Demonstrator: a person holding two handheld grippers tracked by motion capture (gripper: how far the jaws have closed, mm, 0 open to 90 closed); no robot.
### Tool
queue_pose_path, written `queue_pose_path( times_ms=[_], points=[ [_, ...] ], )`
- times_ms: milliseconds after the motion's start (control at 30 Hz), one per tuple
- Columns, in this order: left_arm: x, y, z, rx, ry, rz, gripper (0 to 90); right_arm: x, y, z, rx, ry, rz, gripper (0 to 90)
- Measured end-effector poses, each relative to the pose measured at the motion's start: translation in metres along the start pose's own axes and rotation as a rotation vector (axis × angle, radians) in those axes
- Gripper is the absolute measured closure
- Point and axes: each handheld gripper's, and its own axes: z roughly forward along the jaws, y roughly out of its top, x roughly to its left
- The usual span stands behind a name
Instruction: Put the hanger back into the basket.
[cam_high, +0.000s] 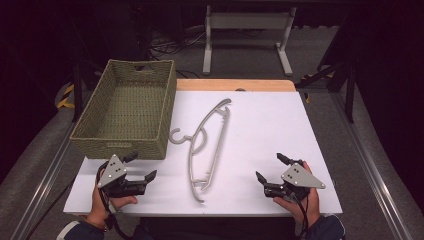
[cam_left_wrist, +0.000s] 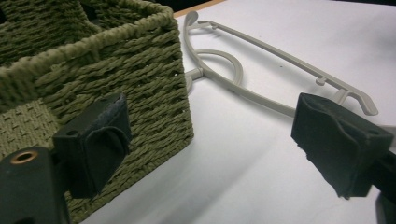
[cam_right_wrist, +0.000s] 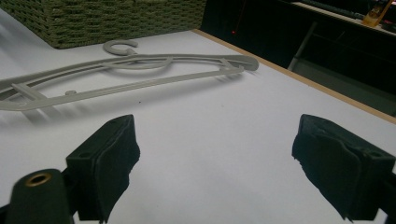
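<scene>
Woven green wicker is forming the basket (cam_high: 125, 107) that is sitting on the far left part of the white table (cam_high: 270, 130), its inside looking bare from the high view, though its far corners are dim. Just beside its right wall a grey plastic hanger (cam_high: 207, 145) is lying flat — its hook is curling toward the basket's near right corner, close to it but apparently not touching, and its long arms are stretching from the table's middle toward the near edge. The left gripper (cam_high: 141, 167) is resting low at the near left corner of the table, held in the person's left hand (cam_high: 102, 205), its jaws standing wide apart with nothing between them — in the left gripper view one pad (cam_left_wrist: 95, 140) is sitting in front of the basket's wall and the other in front of the hanger's end. The right gripper (cam_high: 269, 167) is sitting near the right front edge in the right hand (cam_high: 300, 205), well apart from the hanger, jaws likewise spread and holding nothing.
</scene>
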Motion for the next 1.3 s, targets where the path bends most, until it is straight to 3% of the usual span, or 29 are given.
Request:
queue_pose_path(
  times_ms=[167, 400, 467, 500, 600, 633, 700, 767, 900, 967, 1300],
  points=[
    [-0.006, 0.001, 0.004, 0.027, -0.003, 0.012, 13.6, -0.002, 0.000, -0.001, -0.002, 0.005, 0.023, 13.6],
    [-0.018, 0.007, 0.025, 0.107, -0.070, 0.020, 19.5, -0.003, 0.001, 0.001, 0.009, 0.010, 0.025, 13.6],
    [-0.022, 0.009, 0.033, 0.140, -0.090, 0.004, 21.4, -0.002, 0.001, 0.002, 0.010, 0.014, 0.024, 13.6],
    [-0.026, 0.012, 0.041, 0.176, -0.070, -0.010, 22.9, -0.002, 0.001, 0.003, 0.013, 0.013, 0.018, 13.6],
    [-0.033, 0.018, 0.058, 0.242, -0.079, -0.052, 24.5, -0.002, 0.000, 0.004, 0.024, 0.024, 0.017, 13.6],
    [-0.037, 0.021, 0.065, 0.255, -0.103, -0.058, 24.6, -0.002, 0.000, 0.004, 0.026, 0.027, 0.015, 13.8],
    [-0.045, 0.030, 0.079, 0.295, -0.082, -0.064, 25.2, -0.001, 0.000, 0.004, 0.033, 0.033, 0.007, 13.8],
    [-0.045, 0.030, 0.079, 0.295, -0.082, -0.064, 26.5, -0.001, 0.000, 0.005, 0.033, 0.037, 0.005, 13.8],
    [-0.051, 0.039, 0.104, 0.356, -0.063, -0.082, 32.0, 0.000, 0.000, 0.007, 0.040, 0.045, 0.008, 13.8],
    [-0.052, 0.041, 0.112, 0.383, -0.033, -0.085, 34.9, 0.000, -0.001, 0.007, 0.040, 0.047, 0.006, 13.9],
    [-0.040, 0.050, 0.152, 0.483, 0.021, -0.170, 47.1, 0.000, -0.002, 0.010, 0.064, 0.067, 0.008, 14.0]
  ],
)
